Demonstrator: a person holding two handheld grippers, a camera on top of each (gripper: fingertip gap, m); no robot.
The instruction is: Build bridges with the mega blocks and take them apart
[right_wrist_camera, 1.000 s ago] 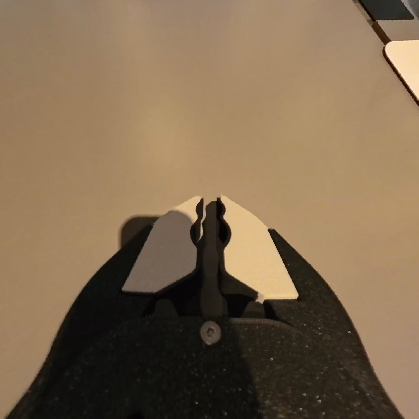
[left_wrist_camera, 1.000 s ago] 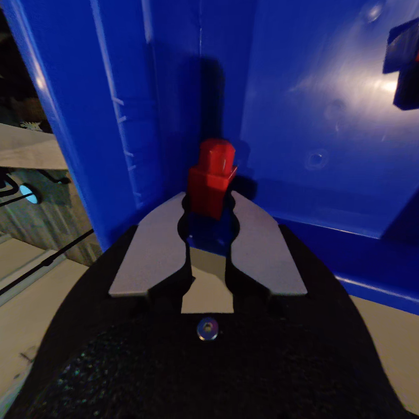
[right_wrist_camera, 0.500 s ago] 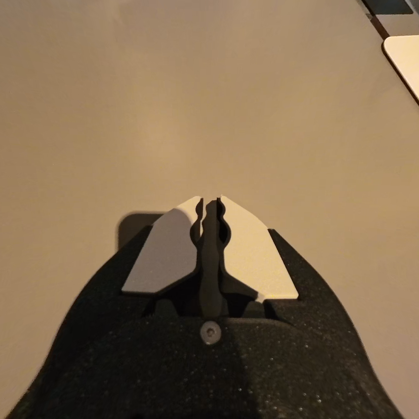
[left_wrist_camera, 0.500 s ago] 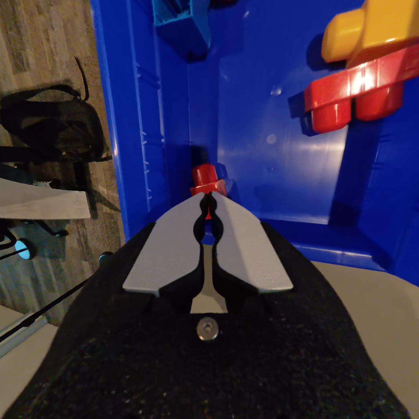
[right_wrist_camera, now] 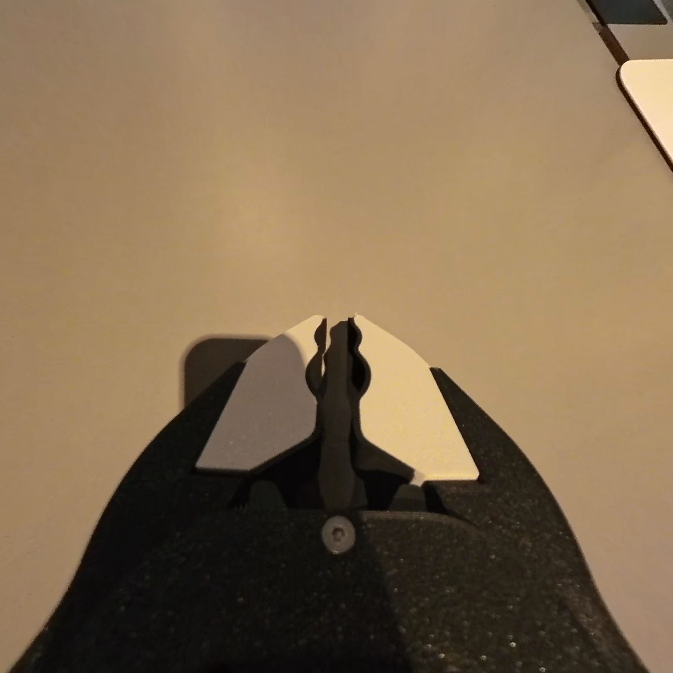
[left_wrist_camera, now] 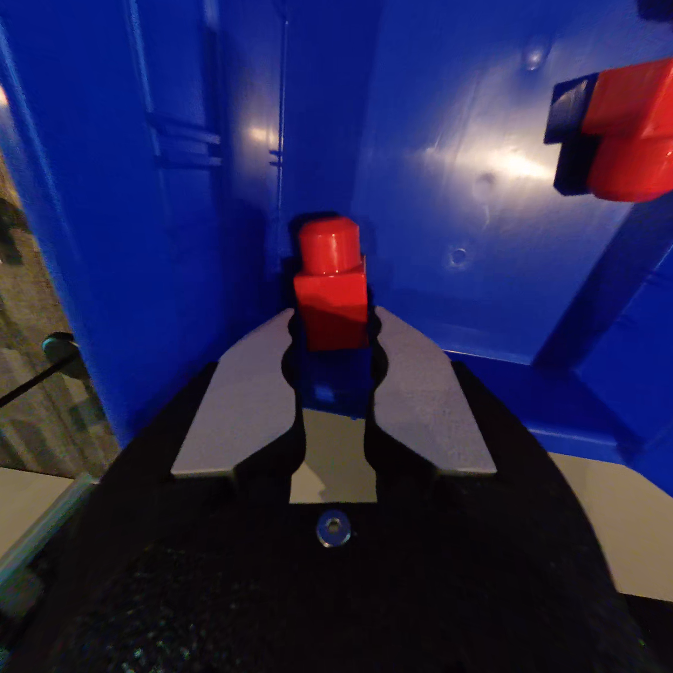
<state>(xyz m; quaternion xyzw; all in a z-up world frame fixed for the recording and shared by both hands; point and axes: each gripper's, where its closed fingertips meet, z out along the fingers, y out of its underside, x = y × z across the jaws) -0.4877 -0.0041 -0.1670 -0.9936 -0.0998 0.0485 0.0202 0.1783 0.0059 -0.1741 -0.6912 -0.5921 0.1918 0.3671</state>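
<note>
A small red one-stud mega block [left_wrist_camera: 329,298] sits in the corner of a blue plastic bin [left_wrist_camera: 473,109], stud pointing away from me. My left gripper [left_wrist_camera: 331,320] reaches over the bin's near wall. Its fingers stand on either side of the block's base, closed to its width and touching its sides. Another red block [left_wrist_camera: 630,134] joined to a dark blue block [left_wrist_camera: 568,134] lies in the bin at the upper right. My right gripper [right_wrist_camera: 335,320] is shut and empty, just above the bare beige table [right_wrist_camera: 327,145].
The bin stands on a pale table [left_wrist_camera: 601,517], with its left wall near the table edge and floor beyond [left_wrist_camera: 32,327]. In the right wrist view a second white tabletop [right_wrist_camera: 652,94] shows at the upper right, across a gap. Tip to tip, the grippers are about 65 cm apart.
Half a second ago my left fingers were nearly shut and drawn back from the block. Now they are spread to its width around its base, closer into the bin corner. The right gripper has not moved.
</note>
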